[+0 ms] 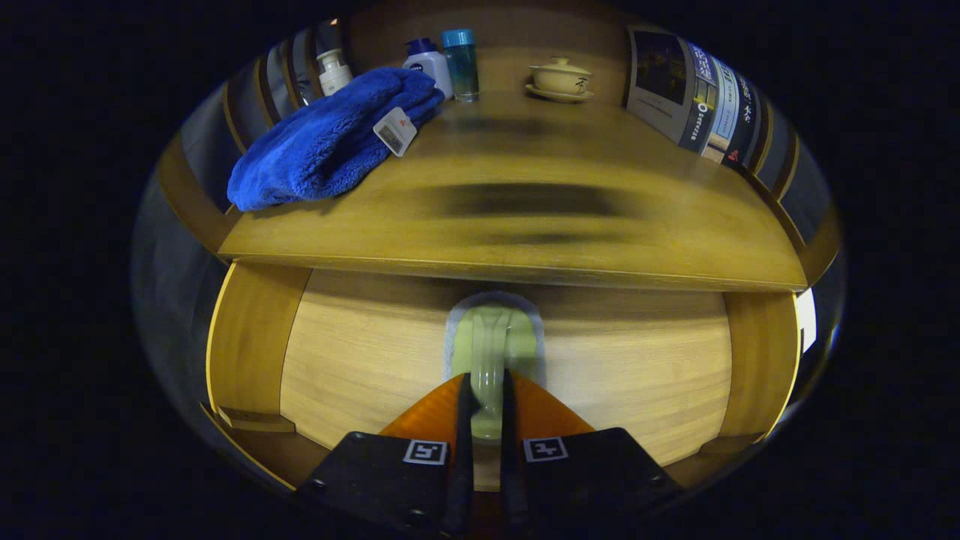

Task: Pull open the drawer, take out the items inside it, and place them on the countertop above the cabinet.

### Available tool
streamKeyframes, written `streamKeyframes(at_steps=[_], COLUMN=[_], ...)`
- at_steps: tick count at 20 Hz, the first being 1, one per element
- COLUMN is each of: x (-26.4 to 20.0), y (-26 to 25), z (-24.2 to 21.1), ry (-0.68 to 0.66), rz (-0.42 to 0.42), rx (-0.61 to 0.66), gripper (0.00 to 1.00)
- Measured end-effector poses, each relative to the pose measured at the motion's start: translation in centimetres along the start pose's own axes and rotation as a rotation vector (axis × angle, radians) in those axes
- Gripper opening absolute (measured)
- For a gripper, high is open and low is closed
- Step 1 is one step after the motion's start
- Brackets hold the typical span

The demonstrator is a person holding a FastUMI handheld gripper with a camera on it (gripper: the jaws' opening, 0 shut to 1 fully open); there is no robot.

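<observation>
The drawer (360, 367) stands pulled open under the wooden countertop (525, 225), and its pale wood floor shows between two side walls. My gripper (486, 394) is down inside it, with both fingers closed tight on a pale green soft item (495, 337) that has a whitish-grey rim. The item sticks out ahead of the fingertips toward the cabinet front. Whether it rests on the drawer floor or hangs just above it I cannot tell. A blue fluffy towel (330, 135) with a white tag lies on the countertop's left part.
At the back of the countertop stand a white pump bottle (334, 69), a white bottle with a blue cap (427, 64) and a teal-capped clear bottle (460, 64). A lidded cream cup on a saucer (560, 77) stands further right. Upright books (697, 97) line the right side.
</observation>
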State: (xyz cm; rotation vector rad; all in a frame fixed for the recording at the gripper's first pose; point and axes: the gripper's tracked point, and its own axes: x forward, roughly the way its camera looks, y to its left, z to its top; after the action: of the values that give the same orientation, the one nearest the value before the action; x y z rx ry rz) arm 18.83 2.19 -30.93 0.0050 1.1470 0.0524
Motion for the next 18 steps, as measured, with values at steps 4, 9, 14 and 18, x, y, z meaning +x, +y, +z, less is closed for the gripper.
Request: streamKeyframes(at_steps=[4,9,14,18], x=[-2.8,-6.7,-10.5,-12.0], y=[0.4,1.9,1.3,-0.8], z=[-0.5,-1.0,2.1,5.8], ry=[-0.018,-0.082,-0.211,-0.274], rz=[0.031,0.079,0.081,0.068], rx=[-0.013,-0.037,-0.057,0.005], gripper=[0.23,0.23,0.23,0.23])
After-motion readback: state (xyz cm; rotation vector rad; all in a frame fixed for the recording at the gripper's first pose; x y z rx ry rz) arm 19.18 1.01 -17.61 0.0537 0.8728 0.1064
